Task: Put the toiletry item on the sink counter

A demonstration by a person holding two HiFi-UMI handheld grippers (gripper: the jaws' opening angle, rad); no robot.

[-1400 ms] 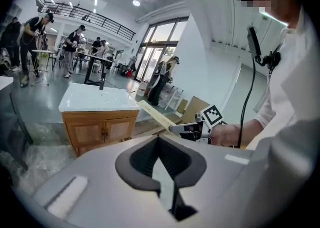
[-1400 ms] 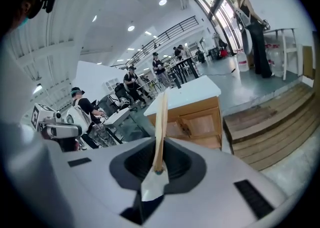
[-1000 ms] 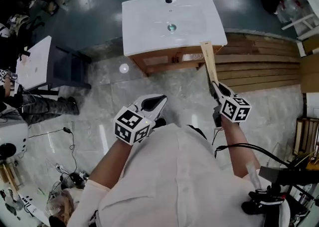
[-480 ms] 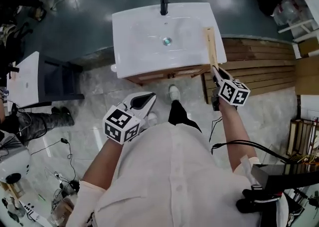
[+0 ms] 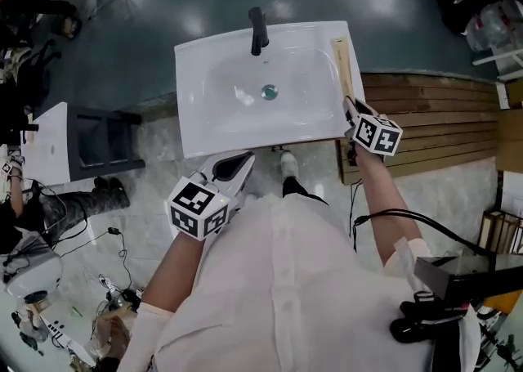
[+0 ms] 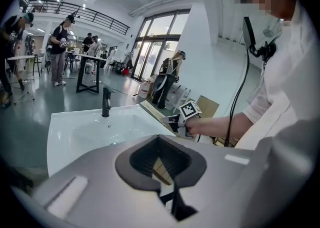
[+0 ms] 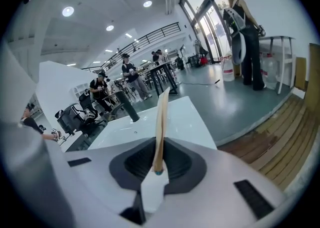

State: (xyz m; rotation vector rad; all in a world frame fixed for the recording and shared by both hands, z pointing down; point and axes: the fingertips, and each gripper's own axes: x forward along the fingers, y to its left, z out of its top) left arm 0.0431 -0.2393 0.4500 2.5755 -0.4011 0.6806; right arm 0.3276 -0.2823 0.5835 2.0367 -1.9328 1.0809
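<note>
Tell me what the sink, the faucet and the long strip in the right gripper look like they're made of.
Sink: glossy white, likely ceramic or cast resin, judging by the bright highlights in the basin.
Faucet: matte black, probably coated metal, since it shows almost no shine.
Strip: flat, tan and dull, like kraft paper or thin card. It may be a wrapper, but nothing inside it shows.

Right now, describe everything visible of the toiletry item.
The toiletry item is a long, thin, flat tan strip, paper- or wood-like, with a small teal bit at its gripped end. The right gripper pinches that end; the rest points forward over the right rim of the white sink. Whether it touches the rim can't be told.
</note>
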